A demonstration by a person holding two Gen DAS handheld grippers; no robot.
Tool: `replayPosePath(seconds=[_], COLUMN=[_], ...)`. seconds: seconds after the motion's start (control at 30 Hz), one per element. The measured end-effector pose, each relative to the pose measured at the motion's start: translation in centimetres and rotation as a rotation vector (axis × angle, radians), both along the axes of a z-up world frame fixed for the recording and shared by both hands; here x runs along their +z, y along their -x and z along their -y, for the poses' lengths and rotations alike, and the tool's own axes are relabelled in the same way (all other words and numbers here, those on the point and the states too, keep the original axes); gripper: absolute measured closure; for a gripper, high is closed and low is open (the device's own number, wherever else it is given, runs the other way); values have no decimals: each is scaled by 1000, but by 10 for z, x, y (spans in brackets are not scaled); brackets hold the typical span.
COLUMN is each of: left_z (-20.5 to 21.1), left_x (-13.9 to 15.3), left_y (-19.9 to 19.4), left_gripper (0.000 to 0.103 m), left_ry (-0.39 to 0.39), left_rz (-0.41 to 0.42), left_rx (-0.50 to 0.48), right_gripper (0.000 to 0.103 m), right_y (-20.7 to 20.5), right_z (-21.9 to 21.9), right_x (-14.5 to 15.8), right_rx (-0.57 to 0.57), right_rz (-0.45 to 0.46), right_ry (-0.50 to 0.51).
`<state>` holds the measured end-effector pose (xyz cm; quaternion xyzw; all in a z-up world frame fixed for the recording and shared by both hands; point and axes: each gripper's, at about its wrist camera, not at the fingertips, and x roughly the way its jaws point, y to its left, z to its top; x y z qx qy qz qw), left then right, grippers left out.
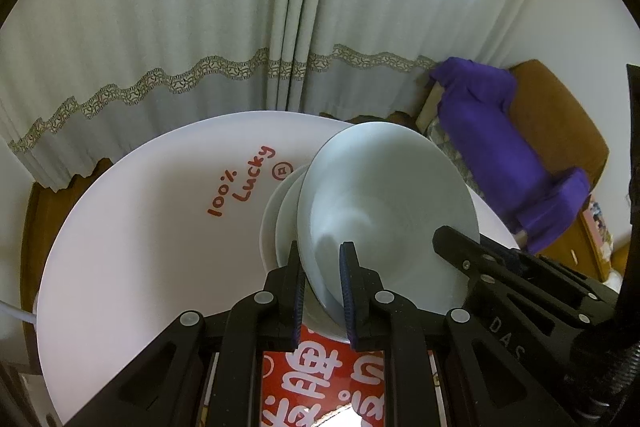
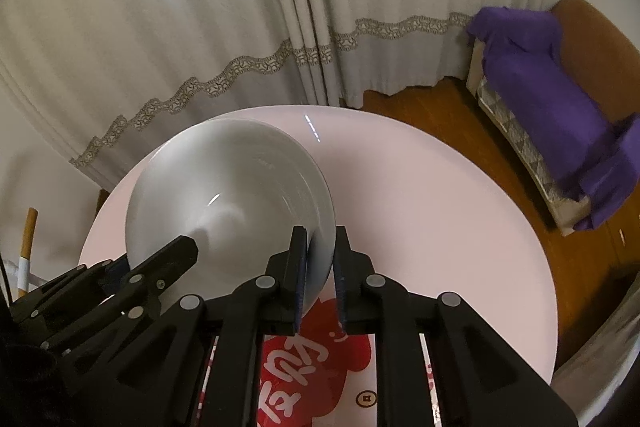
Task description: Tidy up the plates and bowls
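On the round table [image 1: 120, 247] lettered "100% Lucky", both grippers' fingers [image 1: 298, 279] pinched on one plate's [image 1: 384, 195] rim.

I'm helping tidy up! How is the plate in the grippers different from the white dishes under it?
The plate is tilted, its rim pinched by the left gripper and right gripper; the stacked dishes lie flat on the table. The plate looks wider than the stacked dishes. Both are round, plain and pale.
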<state>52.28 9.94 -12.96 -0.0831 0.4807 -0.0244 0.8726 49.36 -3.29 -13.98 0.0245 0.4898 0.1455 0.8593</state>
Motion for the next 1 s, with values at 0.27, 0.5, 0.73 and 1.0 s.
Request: replayPosePath(seconds=[0.27, 0.5, 0.73, 1.0], left_z=[2, -5, -8, -16], left_x=[-2, 3, 4, 7], left_y=[0, -5, -5, -2], left_gripper=[90, 86, 84, 78], left_ry=[-4, 14, 27, 54], left_rz=[2, -7, -7, -3], left_rx=[-15, -20, -19, -25], right_gripper=[86, 83, 83, 78], right_y=[-5, -11, -11, -11], right_z=[4, 12, 12, 15], right_x=[-5, -12, -14, -17], right_rx=[-13, -21, -22, -37], right_rz=[-10, -39, -45, -62], right_ry=[-11, -78, -96, -123])
